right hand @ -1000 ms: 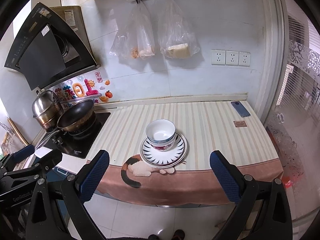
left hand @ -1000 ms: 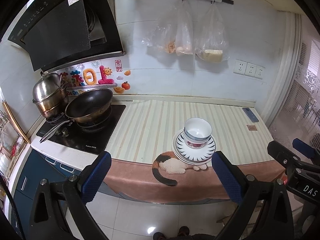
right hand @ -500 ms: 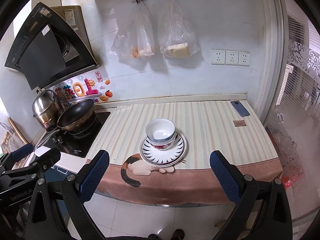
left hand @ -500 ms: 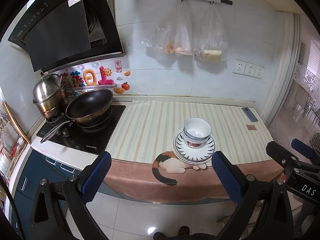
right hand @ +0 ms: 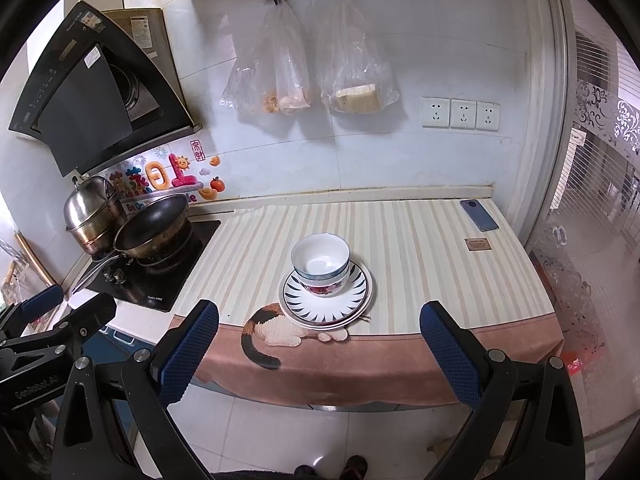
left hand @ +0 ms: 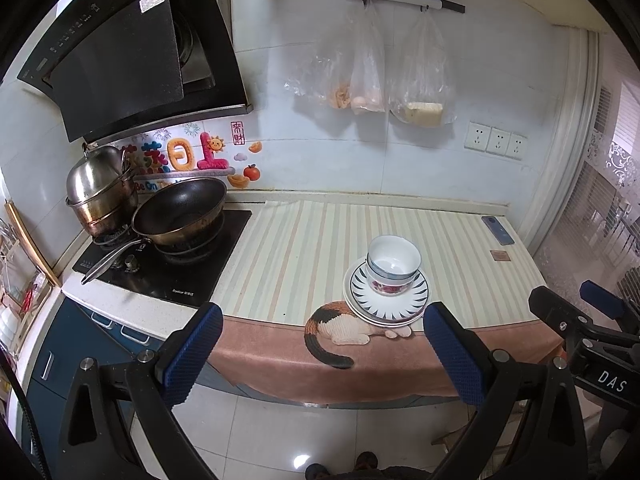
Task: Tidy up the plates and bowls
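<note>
Bowls (right hand: 320,264), apparently two nested, sit on stacked plates (right hand: 326,300) at the counter's front edge, just behind the cat picture (right hand: 280,330). Left gripper (left hand: 322,354) and right gripper (right hand: 318,350) both gape wide, empty, short of the counter. Glazed ceramic: likely stiff, slick, breakable, fairly heavy. Best pinched at a rim.

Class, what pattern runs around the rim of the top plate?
Dark pointed petal-like marks on white ring the top plate, clearest in the right wrist view.
</note>
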Demonstrator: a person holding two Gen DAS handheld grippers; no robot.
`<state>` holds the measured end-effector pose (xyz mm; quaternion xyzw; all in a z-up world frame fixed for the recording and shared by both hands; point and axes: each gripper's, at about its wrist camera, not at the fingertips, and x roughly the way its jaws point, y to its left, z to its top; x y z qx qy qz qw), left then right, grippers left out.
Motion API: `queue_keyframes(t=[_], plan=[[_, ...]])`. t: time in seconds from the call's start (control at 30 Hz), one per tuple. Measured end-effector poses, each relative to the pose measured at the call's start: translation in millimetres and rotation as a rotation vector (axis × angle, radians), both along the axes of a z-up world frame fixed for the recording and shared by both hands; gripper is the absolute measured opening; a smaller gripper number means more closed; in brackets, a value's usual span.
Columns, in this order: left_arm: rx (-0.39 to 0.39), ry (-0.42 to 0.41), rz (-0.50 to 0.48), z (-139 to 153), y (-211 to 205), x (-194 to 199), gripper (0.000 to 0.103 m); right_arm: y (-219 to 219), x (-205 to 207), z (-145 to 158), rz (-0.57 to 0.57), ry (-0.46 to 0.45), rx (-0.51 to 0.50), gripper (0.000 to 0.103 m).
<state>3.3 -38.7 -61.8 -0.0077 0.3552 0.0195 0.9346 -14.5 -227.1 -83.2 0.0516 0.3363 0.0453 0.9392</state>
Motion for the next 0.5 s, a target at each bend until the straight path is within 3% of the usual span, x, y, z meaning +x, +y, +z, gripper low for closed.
queue_keyframes(t=[0.5], plan=[[-0.001, -0.001, 0.007, 1.5, -4.2, -8.3, 0.103, 0.5, -12.4, -3.4, 0.000, 0.007, -0.005, 0.103]])
